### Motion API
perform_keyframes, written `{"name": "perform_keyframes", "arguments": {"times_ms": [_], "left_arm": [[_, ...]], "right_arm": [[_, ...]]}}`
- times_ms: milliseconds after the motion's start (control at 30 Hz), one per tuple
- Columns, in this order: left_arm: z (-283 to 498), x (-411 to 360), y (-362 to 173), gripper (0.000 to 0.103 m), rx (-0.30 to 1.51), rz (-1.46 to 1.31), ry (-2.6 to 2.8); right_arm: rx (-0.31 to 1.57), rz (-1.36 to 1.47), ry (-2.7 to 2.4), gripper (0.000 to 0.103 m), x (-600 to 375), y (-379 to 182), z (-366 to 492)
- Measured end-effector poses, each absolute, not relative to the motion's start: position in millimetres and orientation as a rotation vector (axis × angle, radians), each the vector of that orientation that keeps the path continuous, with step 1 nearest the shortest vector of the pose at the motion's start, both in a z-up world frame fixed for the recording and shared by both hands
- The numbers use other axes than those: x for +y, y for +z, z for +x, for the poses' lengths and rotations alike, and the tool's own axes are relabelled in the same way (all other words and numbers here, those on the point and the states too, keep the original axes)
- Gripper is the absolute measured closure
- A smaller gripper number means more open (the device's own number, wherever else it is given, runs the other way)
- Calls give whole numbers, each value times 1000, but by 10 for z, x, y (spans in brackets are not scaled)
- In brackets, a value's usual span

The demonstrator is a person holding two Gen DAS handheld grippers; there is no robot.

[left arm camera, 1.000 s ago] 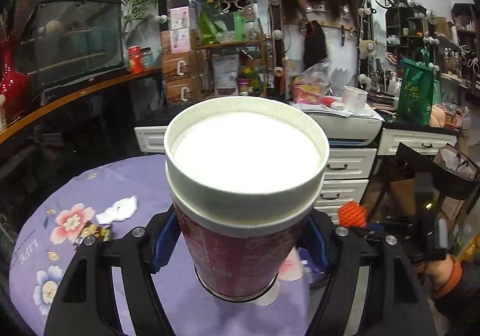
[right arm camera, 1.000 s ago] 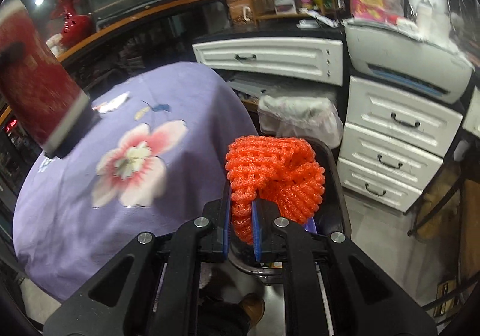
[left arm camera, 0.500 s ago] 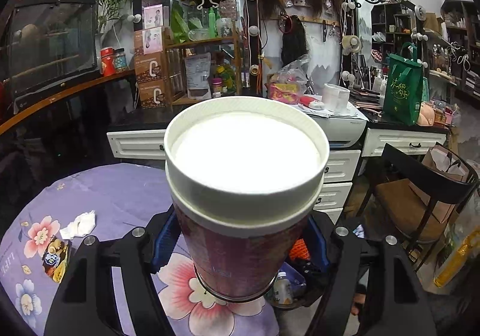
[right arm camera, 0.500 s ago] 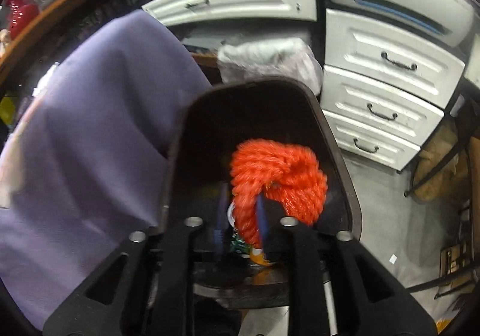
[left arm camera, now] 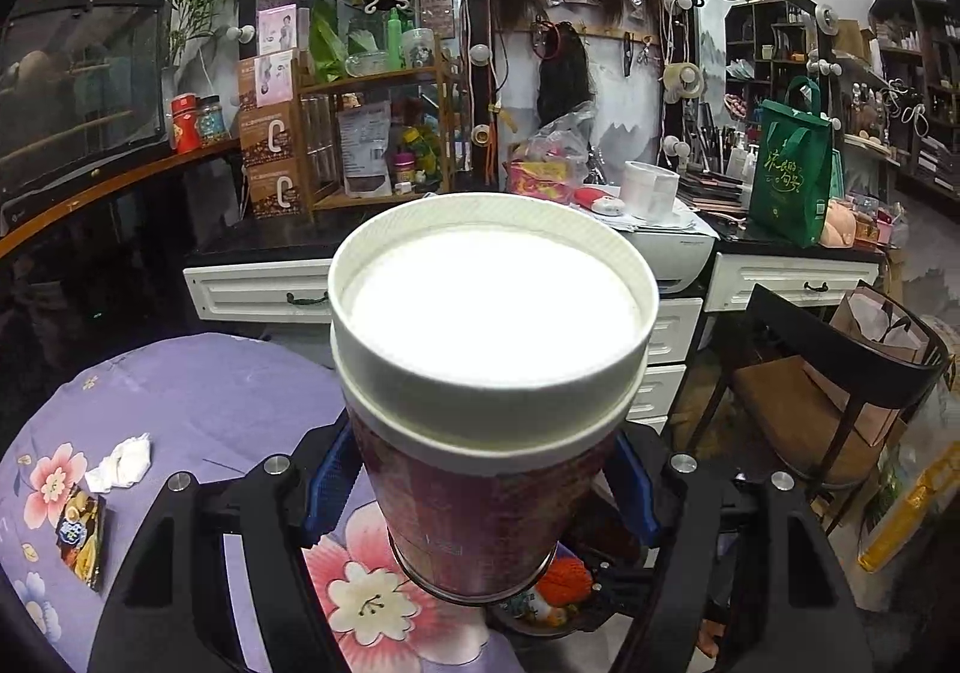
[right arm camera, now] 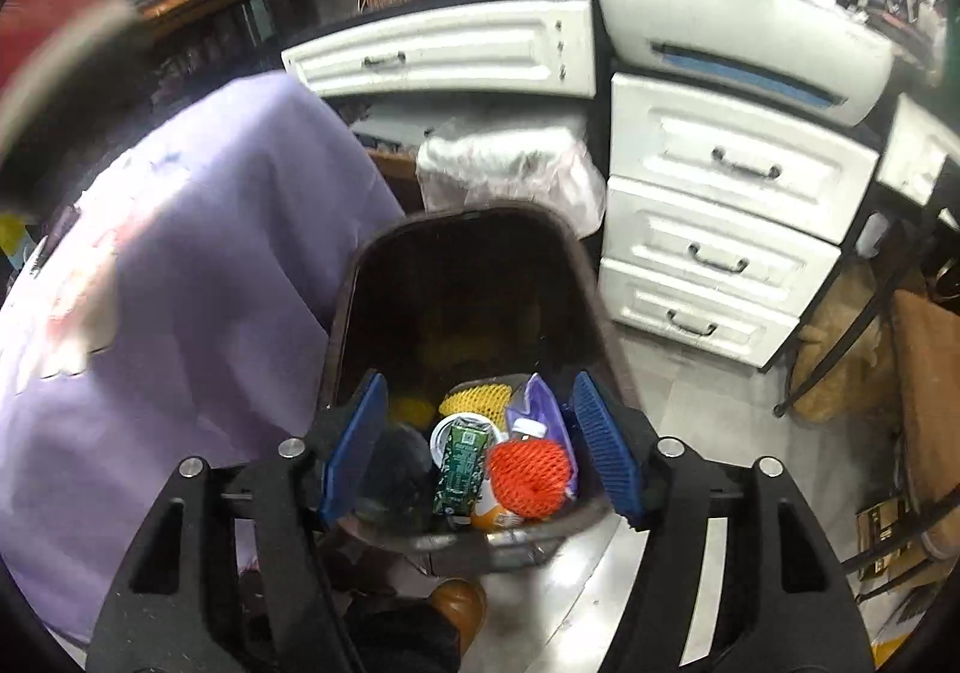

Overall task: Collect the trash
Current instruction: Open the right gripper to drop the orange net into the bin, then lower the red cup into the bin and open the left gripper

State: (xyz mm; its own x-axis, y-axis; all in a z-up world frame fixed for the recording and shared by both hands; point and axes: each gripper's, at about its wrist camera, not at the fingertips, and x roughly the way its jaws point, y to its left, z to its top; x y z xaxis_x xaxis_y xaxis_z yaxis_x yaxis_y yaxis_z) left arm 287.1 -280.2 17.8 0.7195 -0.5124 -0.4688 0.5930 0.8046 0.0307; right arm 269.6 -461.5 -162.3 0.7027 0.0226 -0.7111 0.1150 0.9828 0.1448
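Note:
My left gripper (left arm camera: pixel 480 484) is shut on a red paper cup (left arm camera: pixel 480 469) with a white lid, held upright above the edge of the purple flowered table (left arm camera: pixel 198 391). My right gripper (right arm camera: pixel 480 448) is open and empty over the dark trash bin (right arm camera: pixel 468 283). The orange foam net (right arm camera: pixel 528 478) lies inside the bin on other trash, beside a green carton (right arm camera: pixel 459 472) and a yellow net (right arm camera: pixel 474 400); it also shows in the left wrist view (left arm camera: pixel 564 580) below the cup. A crumpled white tissue (left arm camera: pixel 120 463) and a snack wrapper (left arm camera: pixel 81 535) lie on the table at left.
White drawers (right arm camera: pixel 720 211) stand behind the bin, with a plastic-lined bin (right arm camera: pixel 510 169) beside them. A black chair (left arm camera: pixel 840 373) with a paper bag stands at right. A cluttered counter and shelves (left arm camera: pixel 372 132) fill the back.
My right gripper opened and dropped the orange foam net into the bin. My left gripper carried the cup rightward toward the table edge and bin.

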Motion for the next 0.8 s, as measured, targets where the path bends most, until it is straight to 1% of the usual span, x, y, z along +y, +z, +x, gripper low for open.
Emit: {"name": "perform_keyframes", "arguments": {"times_ms": [133, 333, 800], "left_arm": [[2916, -2986, 88, 33, 479, 184, -635], [3052, -3356, -213, 33, 533, 219, -651], [3433, -3847, -1210, 32, 768, 280, -627]], "right_arm": [[770, 157, -84, 36, -4681, -1463, 2410], [747, 157, -119, 36, -4825, -1343, 2080], [701, 181, -181, 36, -5072, -1299, 1674]]}}
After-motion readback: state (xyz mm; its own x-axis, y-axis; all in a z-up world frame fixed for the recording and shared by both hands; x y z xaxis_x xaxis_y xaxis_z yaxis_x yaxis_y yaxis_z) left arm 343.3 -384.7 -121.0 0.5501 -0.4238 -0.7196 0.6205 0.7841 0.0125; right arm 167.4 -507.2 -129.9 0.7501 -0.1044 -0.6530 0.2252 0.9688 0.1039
